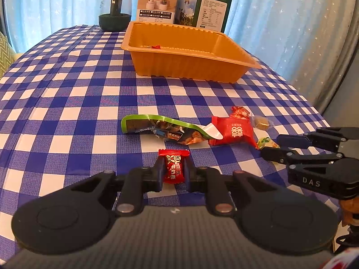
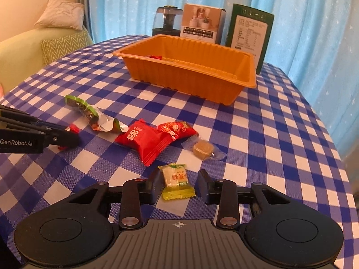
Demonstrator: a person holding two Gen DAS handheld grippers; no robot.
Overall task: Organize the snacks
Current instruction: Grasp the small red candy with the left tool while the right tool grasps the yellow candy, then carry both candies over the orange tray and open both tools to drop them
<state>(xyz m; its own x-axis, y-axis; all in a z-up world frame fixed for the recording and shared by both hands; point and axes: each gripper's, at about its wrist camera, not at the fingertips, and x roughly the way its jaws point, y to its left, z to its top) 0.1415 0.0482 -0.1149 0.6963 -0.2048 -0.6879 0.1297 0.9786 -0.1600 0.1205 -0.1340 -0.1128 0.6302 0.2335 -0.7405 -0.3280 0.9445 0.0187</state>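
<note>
**Two candies lined up, most of the snacks still on the table**

Left wrist view: the left gripper (image 1: 174, 168) is clamping a small red candy (image 1: 174, 164) between its pads, just above the checked tablecloth (image 1: 67, 103). Beyond it, a green snack packet (image 1: 161, 130), a big red packet (image 1: 233, 132), a smaller red packet (image 1: 240, 113) and a clear-wrapped brown sweet (image 1: 261, 122) are lying loose. The orange tray (image 1: 188, 65) is sitting well behind them, showing only a scrap of red wrapper inside (its floor is mostly hidden). The right gripper (image 1: 270, 145) is reaching in from the right over a yellow-green candy (image 1: 267, 142).

Right wrist view: the right gripper (image 2: 179, 185) is straddling the yellow-green candy (image 2: 176, 182), its jaws standing fairly narrow; one pad is touching the wrapper while a gap is showing at the other, so the candy is not yet gripped. The left gripper (image 2: 71, 134) is appearing at the left edge, red wrapper poking out.

Judging by this, the sorting is barely beginning: one item seems binned, six remain outside.
</note>
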